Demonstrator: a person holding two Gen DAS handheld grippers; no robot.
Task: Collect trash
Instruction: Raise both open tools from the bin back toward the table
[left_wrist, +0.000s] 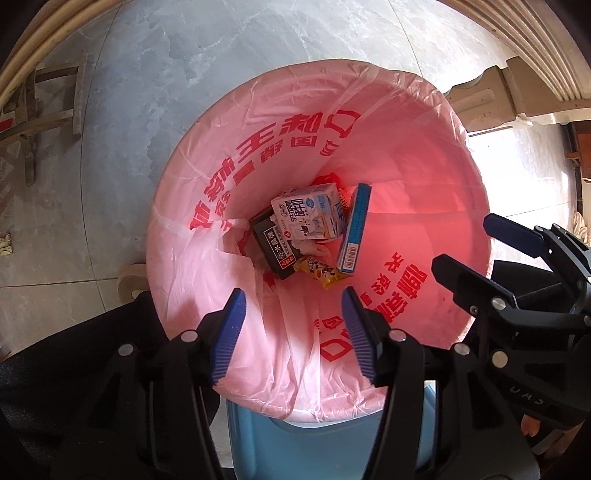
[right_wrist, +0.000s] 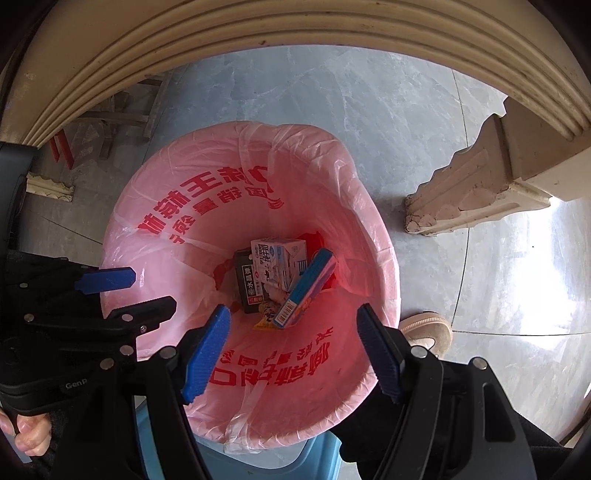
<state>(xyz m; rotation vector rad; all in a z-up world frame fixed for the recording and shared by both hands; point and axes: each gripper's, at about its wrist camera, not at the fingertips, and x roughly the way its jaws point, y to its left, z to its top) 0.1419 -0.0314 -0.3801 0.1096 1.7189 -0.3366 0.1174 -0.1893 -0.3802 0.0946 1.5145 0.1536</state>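
Trash (left_wrist: 310, 221) at bin (left_wrist: 476, 229) bottom — both grippers (left_wrist: 293, 334) (right_wrist: 293, 349) wide open, empty, above rim.

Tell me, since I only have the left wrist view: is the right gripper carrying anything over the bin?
Observer: No. In the right wrist view the right gripper has its jaws wide apart with nothing between them; only the pink liner shows through the gap.
Operator: Anything on the floor on that side that I can't see?
Observer: Yes, a beige shoe sits beside the bin's rim, just past the right gripper's outer jaw.
Operator: How is my left gripper being held?
Observer: A bare left hand grips the handle of the left gripper at the lower left edge.
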